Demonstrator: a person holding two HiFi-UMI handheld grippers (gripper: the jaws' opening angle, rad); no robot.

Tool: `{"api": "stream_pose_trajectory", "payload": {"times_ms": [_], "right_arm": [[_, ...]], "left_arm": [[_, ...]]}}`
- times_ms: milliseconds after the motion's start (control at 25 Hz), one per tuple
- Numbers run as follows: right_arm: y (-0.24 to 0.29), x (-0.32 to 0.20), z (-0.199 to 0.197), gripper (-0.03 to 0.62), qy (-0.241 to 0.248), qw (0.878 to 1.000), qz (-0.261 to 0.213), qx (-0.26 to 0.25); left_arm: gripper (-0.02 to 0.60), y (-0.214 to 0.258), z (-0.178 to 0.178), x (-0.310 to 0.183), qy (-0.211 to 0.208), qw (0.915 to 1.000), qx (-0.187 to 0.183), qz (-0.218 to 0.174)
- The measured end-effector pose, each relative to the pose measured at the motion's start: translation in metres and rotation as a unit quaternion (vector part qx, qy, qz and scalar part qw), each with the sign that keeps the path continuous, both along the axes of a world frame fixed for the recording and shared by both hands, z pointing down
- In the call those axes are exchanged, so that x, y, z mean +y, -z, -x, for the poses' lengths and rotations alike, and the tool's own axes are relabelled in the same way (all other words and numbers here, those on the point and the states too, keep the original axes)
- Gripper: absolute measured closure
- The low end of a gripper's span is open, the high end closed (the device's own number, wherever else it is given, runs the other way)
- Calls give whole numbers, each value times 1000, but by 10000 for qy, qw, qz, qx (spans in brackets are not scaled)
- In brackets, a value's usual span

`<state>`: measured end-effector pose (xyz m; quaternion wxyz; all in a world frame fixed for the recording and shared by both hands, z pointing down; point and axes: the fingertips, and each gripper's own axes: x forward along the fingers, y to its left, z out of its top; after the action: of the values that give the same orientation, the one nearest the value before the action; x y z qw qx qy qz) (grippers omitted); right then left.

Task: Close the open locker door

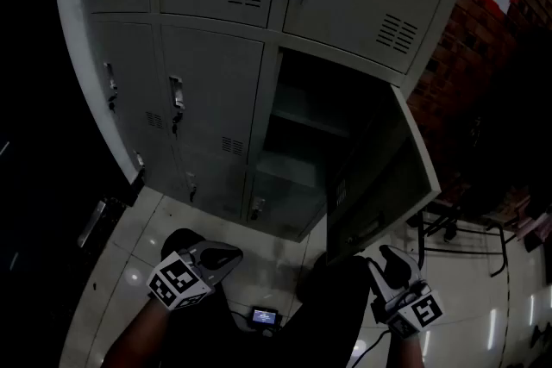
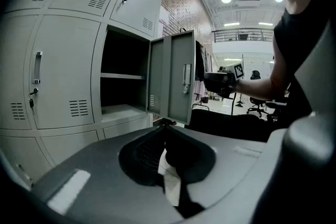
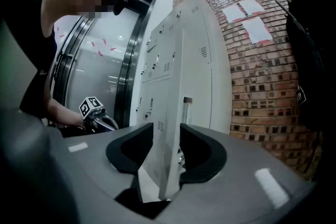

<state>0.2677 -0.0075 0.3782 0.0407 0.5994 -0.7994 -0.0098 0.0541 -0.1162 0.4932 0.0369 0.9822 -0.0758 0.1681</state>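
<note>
Approach step: your right gripper [image 3: 166, 129] fingers stand spread around the locker door [image 3: 171, 86] edge; the left gripper [image 2: 164, 126] fingers are pressed together. Next, push it shut.

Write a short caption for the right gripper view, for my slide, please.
Right gripper, jaws apart, with the edge of the open locker door seen between them; brick wall at right.

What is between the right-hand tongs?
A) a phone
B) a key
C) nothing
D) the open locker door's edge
D: the right gripper view shows the edge of the door standing between the right tongs, whose jaws are apart.
</note>
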Motion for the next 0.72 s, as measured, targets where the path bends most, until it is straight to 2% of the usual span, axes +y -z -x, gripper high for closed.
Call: {"api": "stream_pose_trajectory", "payload": {"times_ms": [120,400,480,720], "right_arm": [[8,-12,-8,400,188,9998,-89,52],[-3,-44,-4,398,495,9987,119,-68],[-3,-50,4,439,535,9985,92,-68],[2,-82,51,444,662,9976,-190,21]], "left_arm": [[569,-1,-1,0,2,10000,-11,9],[569,0,-1,1,7,10000,13,21],[569,0,0,0,10,10000,11,27],[569,1,-1,-1,5,10000,27,15]]}}
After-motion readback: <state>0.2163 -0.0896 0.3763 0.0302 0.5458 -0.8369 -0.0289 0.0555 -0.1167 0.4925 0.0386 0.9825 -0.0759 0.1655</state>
